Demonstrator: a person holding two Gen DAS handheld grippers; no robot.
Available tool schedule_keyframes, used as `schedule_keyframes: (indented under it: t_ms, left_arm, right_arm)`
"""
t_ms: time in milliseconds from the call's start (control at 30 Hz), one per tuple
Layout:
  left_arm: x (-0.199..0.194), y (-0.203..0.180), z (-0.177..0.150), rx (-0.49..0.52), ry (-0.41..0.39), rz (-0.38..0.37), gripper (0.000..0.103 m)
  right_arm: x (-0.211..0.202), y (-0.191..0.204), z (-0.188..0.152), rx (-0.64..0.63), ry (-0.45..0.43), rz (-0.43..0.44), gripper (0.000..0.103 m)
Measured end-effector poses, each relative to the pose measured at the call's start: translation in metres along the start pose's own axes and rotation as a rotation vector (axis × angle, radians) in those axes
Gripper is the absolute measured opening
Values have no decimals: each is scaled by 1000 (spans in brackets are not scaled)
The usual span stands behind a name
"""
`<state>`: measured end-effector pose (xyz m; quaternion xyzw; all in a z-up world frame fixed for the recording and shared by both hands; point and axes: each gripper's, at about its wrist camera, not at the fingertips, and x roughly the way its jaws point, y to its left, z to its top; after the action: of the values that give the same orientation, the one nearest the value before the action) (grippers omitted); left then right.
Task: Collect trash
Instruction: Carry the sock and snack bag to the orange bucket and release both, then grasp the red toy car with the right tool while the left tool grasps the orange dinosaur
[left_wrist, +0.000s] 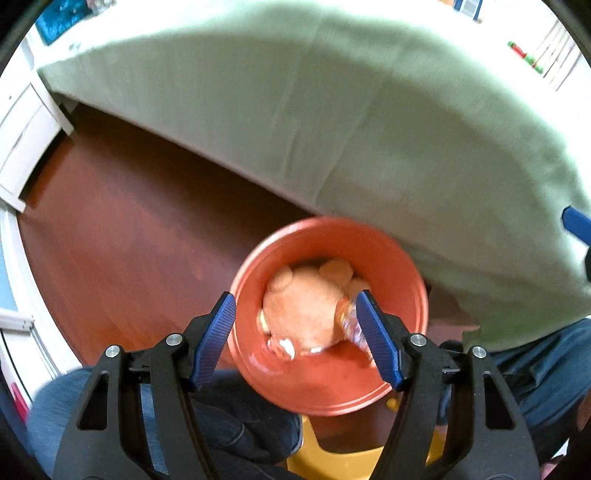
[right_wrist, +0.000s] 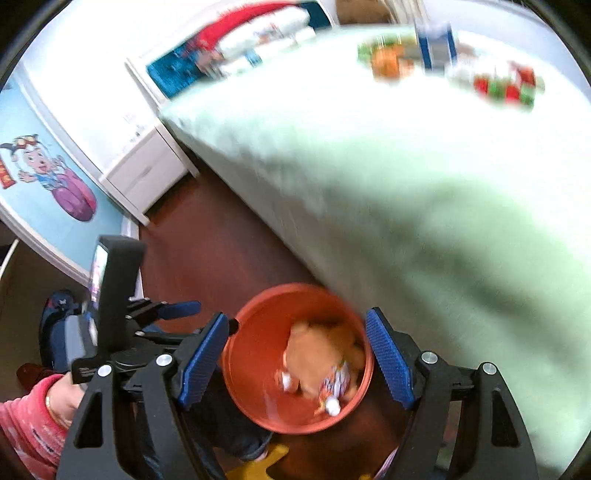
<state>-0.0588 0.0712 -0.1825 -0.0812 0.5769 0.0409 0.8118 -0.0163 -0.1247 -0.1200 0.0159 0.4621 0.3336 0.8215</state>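
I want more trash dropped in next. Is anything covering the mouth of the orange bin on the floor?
Nothing visible does. The orange bin stands open-topped beside the green-covered bed, below both empty, open grippers. Inside lie an orange plush and wrappers, well below the rim.

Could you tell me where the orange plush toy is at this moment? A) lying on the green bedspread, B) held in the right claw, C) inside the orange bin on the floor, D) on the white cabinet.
C: the orange plush toy lies inside the orange bin, which stands on the wooden floor beside the green-covered bed, with wrappers next to it.
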Motion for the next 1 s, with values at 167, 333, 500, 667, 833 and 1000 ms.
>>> schedule_keyframes:
  t_ms: [167, 333, 500, 667, 833, 1000]
  left_arm:
    - [-43, -13, 23, 31, -134, -10, 76]
    - [-73, -26, 40, 65, -233, -20, 78]
    - [-79, -32, 49, 71, -244, -46, 81]
    - [-79, -38, 53, 69, -238, -51, 81]
    - [-78, -37, 54, 57, -233, -49, 81]
    - [-79, -36, 56, 51, -238, -41, 81]
  right_arm:
    - [-47, -24, 45, -21, -193, -132, 87]
    - [-47, -71, 91, 15, -253, -304, 89]
    - [-15, -119, 127, 61, -195, -375, 90]
    - [19, -138, 151, 53, -131, -409, 90]
    - [46, -152, 159, 57, -50, -453, 74]
    - [22, -151, 149, 92, -99, -415, 74]
